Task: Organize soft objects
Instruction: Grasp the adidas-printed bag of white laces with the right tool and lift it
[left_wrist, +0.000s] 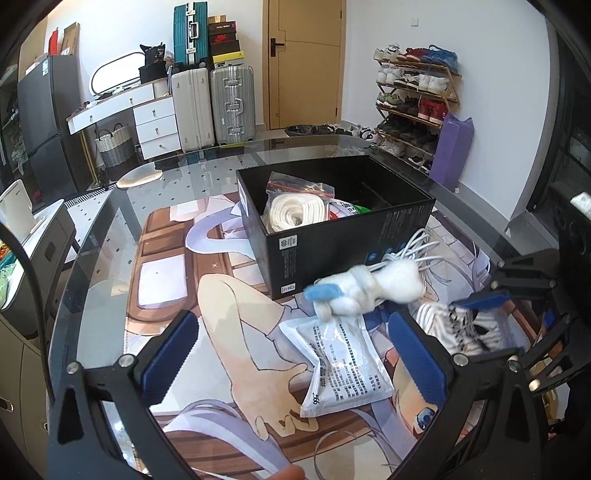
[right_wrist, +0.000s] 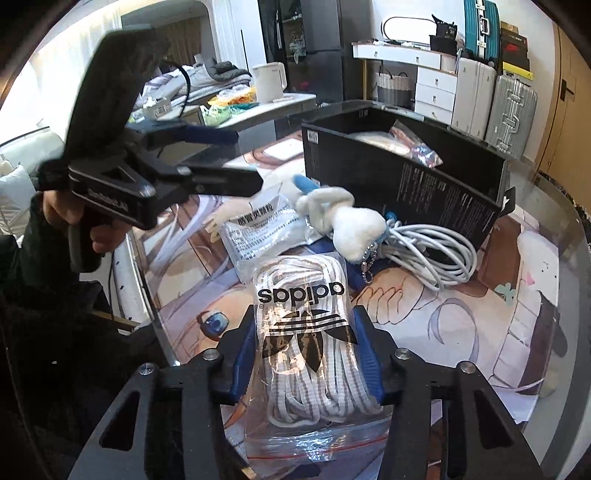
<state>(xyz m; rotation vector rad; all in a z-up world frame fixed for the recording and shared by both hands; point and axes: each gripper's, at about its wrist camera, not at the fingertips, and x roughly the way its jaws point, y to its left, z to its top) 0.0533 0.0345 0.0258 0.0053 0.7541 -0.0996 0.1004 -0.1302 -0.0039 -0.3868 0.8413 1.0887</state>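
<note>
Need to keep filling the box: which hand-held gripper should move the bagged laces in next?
Right. The right hand-held gripper is already closed on the bagged laces, near the black box; the left hand-held gripper is open and empty.

On the tabletop (right_wrist: 554, 229): box (right_wrist: 406, 177) at the back, rope bag (left_wrist: 295, 212) inside; cable coil (right_wrist: 432, 251) and plush toy (right_wrist: 347, 221) before it; sachet (right_wrist: 266, 229) left; lace bag (right_wrist: 306, 332) nearest.
</note>
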